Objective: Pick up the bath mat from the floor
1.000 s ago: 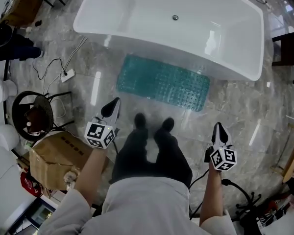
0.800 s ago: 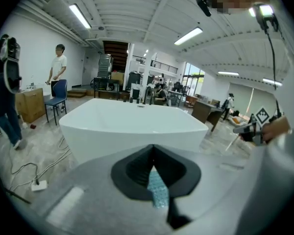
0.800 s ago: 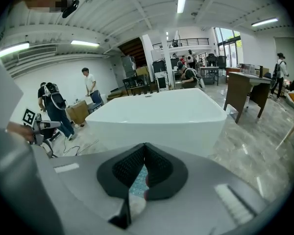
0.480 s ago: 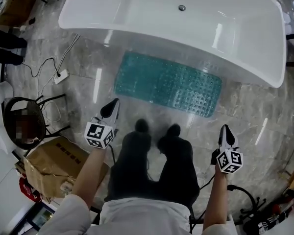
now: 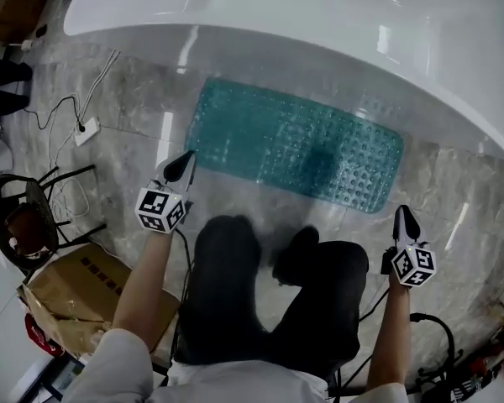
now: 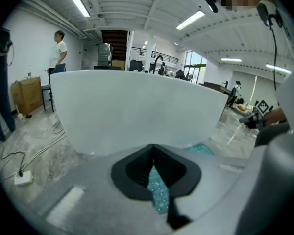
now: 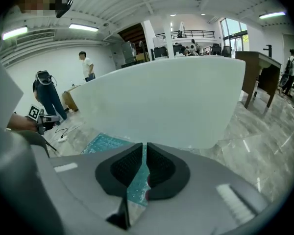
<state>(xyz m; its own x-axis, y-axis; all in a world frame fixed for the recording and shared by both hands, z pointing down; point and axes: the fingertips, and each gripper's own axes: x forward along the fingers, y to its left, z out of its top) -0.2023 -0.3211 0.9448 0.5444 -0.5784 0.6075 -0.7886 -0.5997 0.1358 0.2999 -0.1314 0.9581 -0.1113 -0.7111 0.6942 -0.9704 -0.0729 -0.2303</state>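
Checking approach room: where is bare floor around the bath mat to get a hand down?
Bare marble floor lies between the bath mat and the power strip, and right of the mat below the bathtub. Lower left is crowded: chair, cardboard box, cables.

Bathtub (image 5: pixel 336 32), far rim beyond the head view's top edge

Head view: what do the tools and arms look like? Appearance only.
The left tool and right tool each have a grey body narrowing to black jaws and a white cube of black square markers. Pads are black and textured. A thin black cable trails from the right tool, whose jaws are opening on nothing. The person wears a light short-sleeved top and dark trousers.
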